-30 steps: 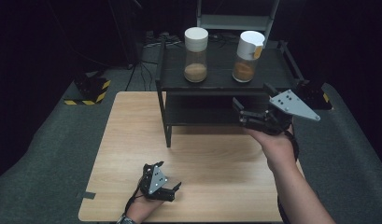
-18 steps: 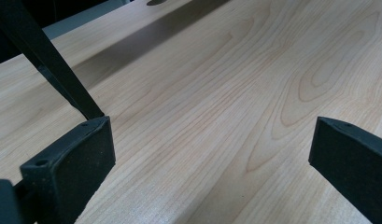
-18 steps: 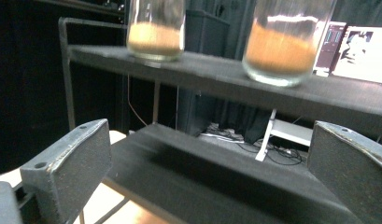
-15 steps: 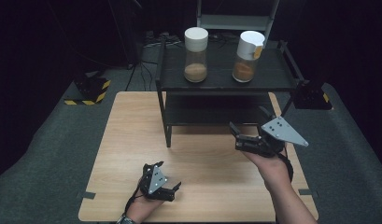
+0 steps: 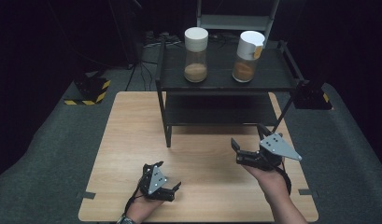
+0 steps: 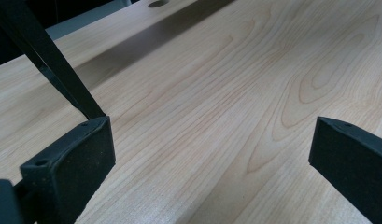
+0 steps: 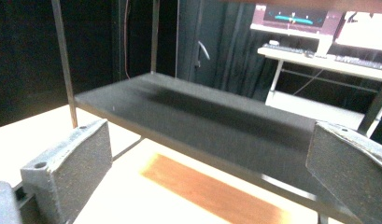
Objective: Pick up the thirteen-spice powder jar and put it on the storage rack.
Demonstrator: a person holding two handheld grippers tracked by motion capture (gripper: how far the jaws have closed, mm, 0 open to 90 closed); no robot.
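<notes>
The right gripper (image 5: 244, 147) hangs above the wooden table (image 5: 132, 140) in front of the black shelf rack (image 5: 272, 79), jaws spread wide with nothing between them; its own view is motion-blurred, showing the rack's lower shelf (image 7: 216, 121) cut off at the right. The left gripper (image 5: 167, 179) sits low near the table's front edge, jaws likewise wide and empty. Two white-lidded jars (image 5: 196, 55) stand apart on the top shelf, contents brownish but hard to identify.
</notes>
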